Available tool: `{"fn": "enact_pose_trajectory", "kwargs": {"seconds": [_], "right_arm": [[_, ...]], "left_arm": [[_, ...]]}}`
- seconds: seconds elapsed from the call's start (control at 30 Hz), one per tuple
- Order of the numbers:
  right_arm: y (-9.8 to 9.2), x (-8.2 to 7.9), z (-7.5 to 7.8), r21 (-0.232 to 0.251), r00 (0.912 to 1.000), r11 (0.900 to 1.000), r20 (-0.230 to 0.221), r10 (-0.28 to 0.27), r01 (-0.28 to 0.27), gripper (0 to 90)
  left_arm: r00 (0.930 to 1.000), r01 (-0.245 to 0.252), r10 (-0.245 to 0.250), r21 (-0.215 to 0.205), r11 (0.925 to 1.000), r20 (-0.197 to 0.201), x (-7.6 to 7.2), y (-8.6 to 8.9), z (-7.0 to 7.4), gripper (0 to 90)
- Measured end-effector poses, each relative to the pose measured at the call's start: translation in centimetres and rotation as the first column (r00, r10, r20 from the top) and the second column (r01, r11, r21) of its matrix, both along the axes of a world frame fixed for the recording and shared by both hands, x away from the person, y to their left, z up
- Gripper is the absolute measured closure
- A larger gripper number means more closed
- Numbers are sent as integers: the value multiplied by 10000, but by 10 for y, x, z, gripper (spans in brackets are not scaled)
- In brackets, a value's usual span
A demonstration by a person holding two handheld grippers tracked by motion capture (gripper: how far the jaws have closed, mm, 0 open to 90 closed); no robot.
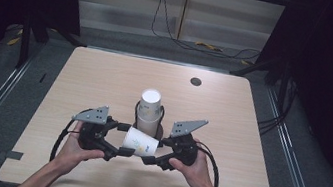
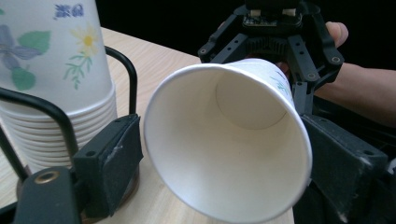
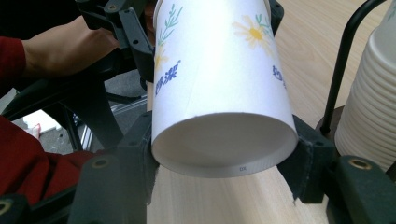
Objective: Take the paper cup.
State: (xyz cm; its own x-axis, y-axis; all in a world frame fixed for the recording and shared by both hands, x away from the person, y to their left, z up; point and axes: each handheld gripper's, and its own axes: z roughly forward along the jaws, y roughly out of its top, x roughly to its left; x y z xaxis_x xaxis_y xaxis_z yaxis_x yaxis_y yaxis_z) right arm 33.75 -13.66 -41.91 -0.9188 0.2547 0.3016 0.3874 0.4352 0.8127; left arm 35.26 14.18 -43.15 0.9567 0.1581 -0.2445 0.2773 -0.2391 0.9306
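1. While the paper cup (image 1: 140,142) lay on its side in mid-air just in front of the cup stack (image 1: 150,107), the right gripper (image 1: 154,153) was clamped across its base end, one pad on either side of the base (image 3: 224,149).
2. The left gripper (image 1: 122,140) stood at the cup's open mouth (image 2: 224,140), its pads close on either side of the rim; whether they pressed on the rim could not be told.
3. The cup stack stood rim-down in a black wire holder (image 2: 122,63) on the worktop (image 1: 106,79), very near the held cup.
4. Judged risk: thin paper walls dent easily, so a harder squeeze at the base would probably crease the cup.
5. Judged risk: if the left gripper closed on the unsupported rim, the mouth would likely fold oval.
6. Judged risk: two opposed holds could twist or tear the cup should the hands drift apart.
7. Judged risk: a swing toward the stack could strike the wire holder and tip it.
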Motion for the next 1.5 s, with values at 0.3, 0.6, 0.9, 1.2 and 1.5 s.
{"fn": "enact_pose_trajectory", "kwargs": {"seconds": [0.3, 0.6, 0.9, 1.2, 1.5], "right_arm": [[1, 1, -2, 21, 9995, 9999, -279, 132, -131, 374], [3, 2, -5, -18, 9988, 9996, -403, 271, -272, 373], [9, 1, -8, -507, 9986, 9981, -415, 327, -348, 360], [10, 2, -9, -861, 9997, 9963, -224, 10, -29, 289], [8, 4, -9, -1054, 9983, 9931, -234, -535, 508, 193]], "left_arm": [[9995, 312, -312, 2, 9995, -65, 2, -3, -3, 170], [9986, 491, -494, 139, 9987, 179, 1, -3, -2, 194], [9983, 544, -547, 161, 9984, 195, 1, 0, 1, 218], [9990, 377, -379, 87, 9993, 226, 0, 0, 4, 250], [9996, -87, 86, 29, 10000, 287, 3, 7, 6, 249]]}}
